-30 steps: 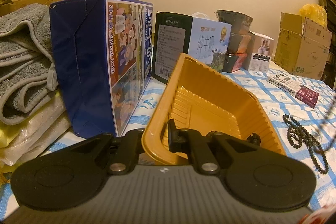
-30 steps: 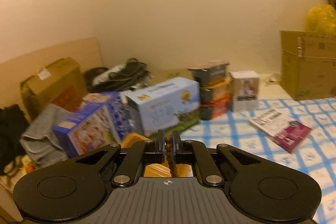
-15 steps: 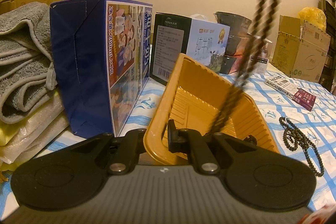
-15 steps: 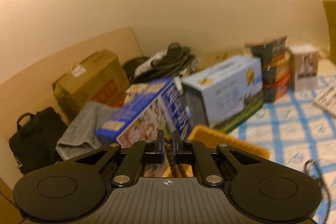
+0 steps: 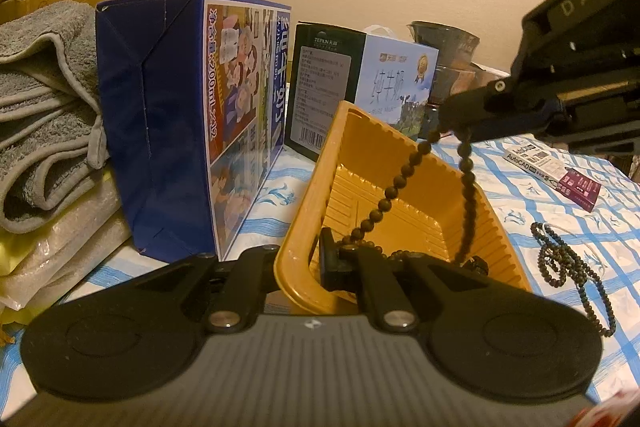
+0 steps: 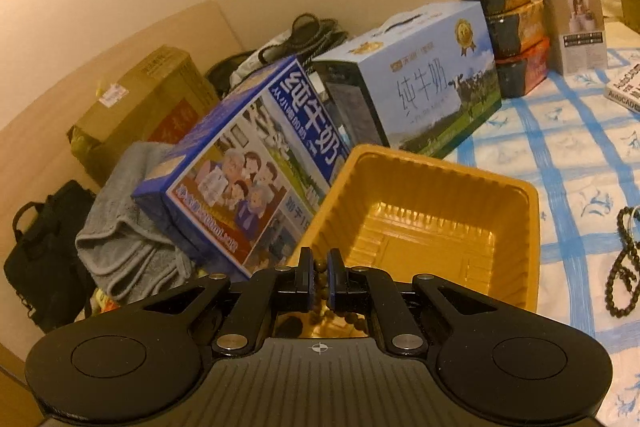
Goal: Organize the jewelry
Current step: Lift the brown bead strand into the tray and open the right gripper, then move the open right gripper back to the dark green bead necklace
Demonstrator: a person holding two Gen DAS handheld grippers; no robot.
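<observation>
My left gripper point(image 5: 298, 267) is shut on the near rim of a yellow plastic tray point(image 5: 404, 195) and holds it tilted. My right gripper point(image 6: 319, 277) is shut on a dark bead necklace point(image 6: 320, 273). In the left wrist view the right gripper point(image 5: 456, 119) hangs over the tray and the necklace point(image 5: 394, 183) dangles from it, its lower end down in the tray. A second bead necklace point(image 5: 560, 259) lies on the blue checked cloth to the right of the tray; it also shows in the right wrist view point(image 6: 622, 267).
A blue milk carton box point(image 5: 192, 131) stands just left of the tray, with folded grey towels point(image 5: 44, 107) beyond it. A pale milk box point(image 6: 420, 83), stacked bowls point(image 6: 508, 31), a small white box point(image 6: 580, 27) and a book point(image 5: 556, 171) stand behind and right.
My right gripper has come down over the tray with the necklace, whose lower end now rests inside the tray. My left gripper has stayed on the tray rim.
</observation>
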